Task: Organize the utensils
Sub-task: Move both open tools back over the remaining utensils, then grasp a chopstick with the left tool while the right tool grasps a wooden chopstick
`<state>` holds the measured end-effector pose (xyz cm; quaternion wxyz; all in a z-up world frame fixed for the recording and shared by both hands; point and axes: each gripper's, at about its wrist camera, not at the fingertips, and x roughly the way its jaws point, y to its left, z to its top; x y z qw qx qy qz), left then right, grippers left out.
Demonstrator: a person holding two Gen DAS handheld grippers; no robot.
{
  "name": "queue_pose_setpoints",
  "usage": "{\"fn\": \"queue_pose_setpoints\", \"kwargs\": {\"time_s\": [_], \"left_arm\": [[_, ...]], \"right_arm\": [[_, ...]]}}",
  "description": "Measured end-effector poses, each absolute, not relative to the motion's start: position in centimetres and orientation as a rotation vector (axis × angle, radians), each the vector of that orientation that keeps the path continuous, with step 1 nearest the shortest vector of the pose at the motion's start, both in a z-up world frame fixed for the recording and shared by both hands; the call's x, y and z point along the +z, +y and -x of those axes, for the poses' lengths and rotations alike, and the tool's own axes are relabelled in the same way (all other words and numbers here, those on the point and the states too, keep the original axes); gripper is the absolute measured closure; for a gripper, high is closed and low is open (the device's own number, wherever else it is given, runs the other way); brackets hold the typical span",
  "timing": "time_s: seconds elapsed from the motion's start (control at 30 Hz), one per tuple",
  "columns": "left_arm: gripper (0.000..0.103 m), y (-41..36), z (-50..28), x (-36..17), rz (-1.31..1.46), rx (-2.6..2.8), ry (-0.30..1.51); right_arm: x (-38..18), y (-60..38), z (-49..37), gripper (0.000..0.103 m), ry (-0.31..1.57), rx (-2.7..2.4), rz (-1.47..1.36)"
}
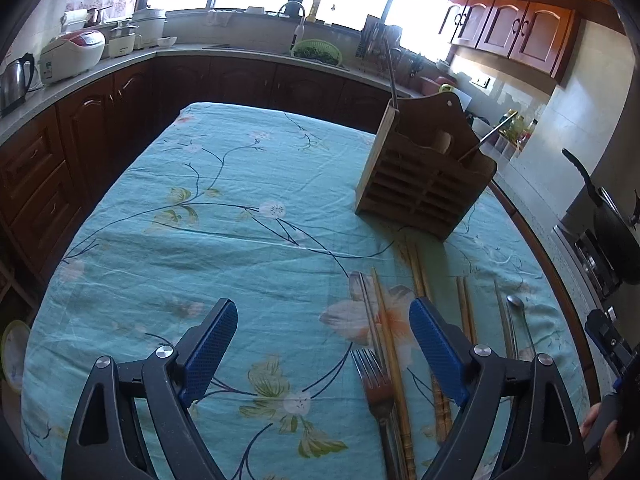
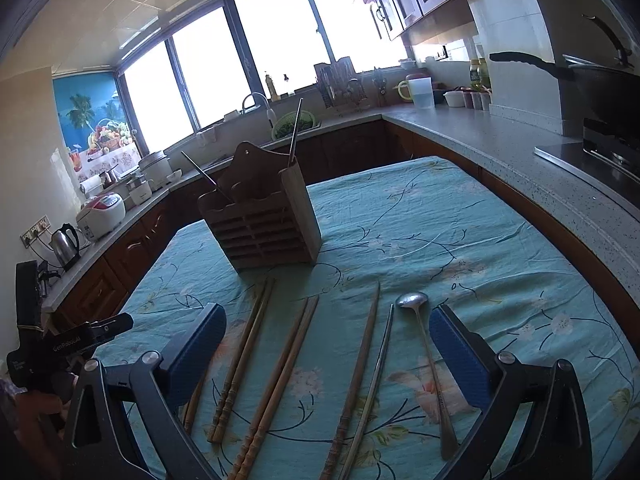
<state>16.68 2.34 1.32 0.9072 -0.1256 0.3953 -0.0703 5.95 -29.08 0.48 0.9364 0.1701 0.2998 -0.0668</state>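
Above the tabletop [image 1: 224, 216] with its blue-green flowered cloth, the left tool [image 1: 324, 344] hangs with its blue pads spread wide. It holds nothing and touches nothing. Under the gap between its pads lie a fork [image 1: 374, 384] and a wooden chopstick [image 1: 390, 344], side by side on the cloth.

The right tool [image 2: 328, 344] is wide open too, and empty. Below it the utensils lie in a row — two pairs of wooden chopsticks [image 2: 244, 356], then a single chopstick [image 2: 358, 372], a thin metal chopstick [image 2: 378, 376] and a long metal spoon [image 2: 428, 360] close to the right pad. None of them touch the tool.

Farther back on the tabletop stands the wooden utensil holder [image 2: 262, 224], upright. Two thin metal sticks poke out of it — one from each end.

The near ends of the fork and some chopsticks are cut off at the bottom edge or hidden behind the tools. The windows are very bright, so things on the far counter are hard to make out.
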Motion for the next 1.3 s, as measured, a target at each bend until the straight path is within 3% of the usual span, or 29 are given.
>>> {"fn": "queue_pose_setpoints", "kwargs": {"time_s": [0.23, 0.3, 0.43, 0.6, 0.7, 0.87, 1.07, 1.17, 1.23, 1.3], "left_arm": [[0.03, 0.8, -20.2, 0.5, 0.226, -0.178, 0.908], [0.035, 0.4, -21.2, 0.1, 0.214, -0.186, 0.932], [0.048, -0.7, -23.2, -0.9, 0.192, -0.206, 0.985], [0.053, -1.8, -25.4, -1.8, 0.176, -0.213, 1.019], [0.055, -2.6, -26.3, -2.2, 0.154, -0.217, 1.03], [0.073, -3.7, -27.8, -3.7, 0.113, -0.21, 1.076], [0.085, -5.2, -28.4, -4.5, 0.039, -0.215, 1.064], [0.097, -6.1, -28.4, -4.7, -0.006, -0.222, 1.057], [0.098, -6.2, -28.6, -4.8, -0.007, -0.231, 1.049], [0.098, -5.9, -28.7, -4.8, 0.014, -0.236, 1.053]], "right_arm": [[-0.5, -29.7, -8.1, 0.004, 0.666, -0.135, -0.348], [-1.0, -29.9, -9.1, 0.021, 0.696, -0.139, -0.34], [-2.6, -30.6, -11.6, 0.044, 0.781, -0.15, -0.351], [-5.2, -32.0, -14.9, 0.067, 0.881, -0.178, -0.369], [-6.3, -32.6, -16.3, 0.069, 0.915, -0.198, -0.367], [-7.7, -32.9, -18.1, 0.07, 0.964, -0.205, -0.345], [-8.5, -32.0, -19.1, 0.076, 1.003, -0.221, -0.255], [-8.7, -31.6, -19.1, 0.087, 1.0, -0.243, -0.21], [-8.7, -31.7, -19.1, 0.095, 0.992, -0.248, -0.206], [-8.7, -32.0, -19.1, 0.096, 0.988, -0.246, -0.228]]}}
